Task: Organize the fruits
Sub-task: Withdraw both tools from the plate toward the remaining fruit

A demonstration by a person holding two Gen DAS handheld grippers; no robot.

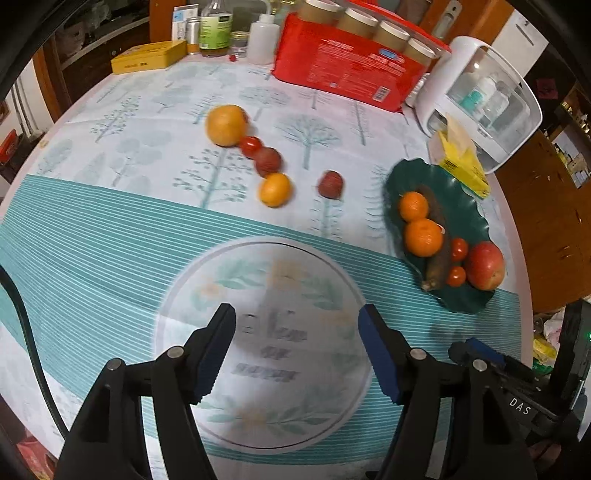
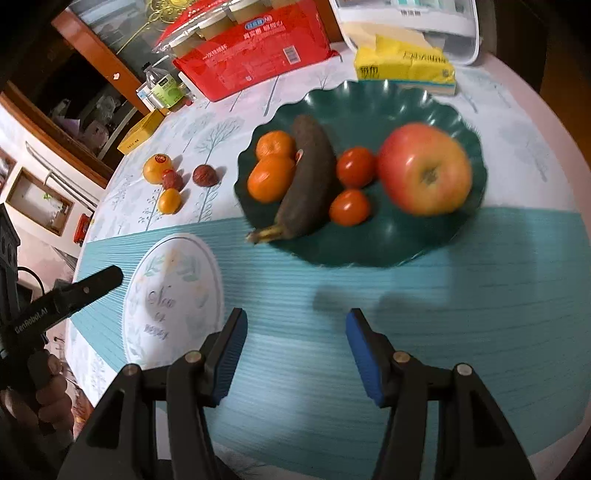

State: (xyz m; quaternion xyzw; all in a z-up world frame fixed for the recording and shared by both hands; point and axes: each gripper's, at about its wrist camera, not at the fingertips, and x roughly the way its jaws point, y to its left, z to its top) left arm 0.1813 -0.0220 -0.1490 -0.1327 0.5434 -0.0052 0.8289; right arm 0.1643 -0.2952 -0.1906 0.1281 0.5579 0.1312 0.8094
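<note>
A dark green scalloped plate (image 2: 373,243) (image 1: 461,299) holds two mandarins (image 2: 267,177), a blackened banana (image 2: 306,177), two cherry tomatoes (image 2: 354,166) and a red apple (image 2: 424,170). Loose on the tablecloth lie a big orange (image 1: 226,124), a cherry tomato (image 1: 251,146), a dark red fruit (image 1: 267,161), a small orange (image 1: 274,189) and another dark red fruit (image 1: 330,184). My left gripper (image 1: 297,354) is open and empty above the printed circle (image 1: 258,343). My right gripper (image 2: 295,358) is open and empty, in front of the plate.
At the table's back stand a red package (image 1: 347,70) with jars, a white appliance (image 1: 480,96), a yellow tissue pack (image 2: 402,62), a yellow tin (image 1: 147,57) and bottles (image 1: 216,27). The round table edge curves away left and right.
</note>
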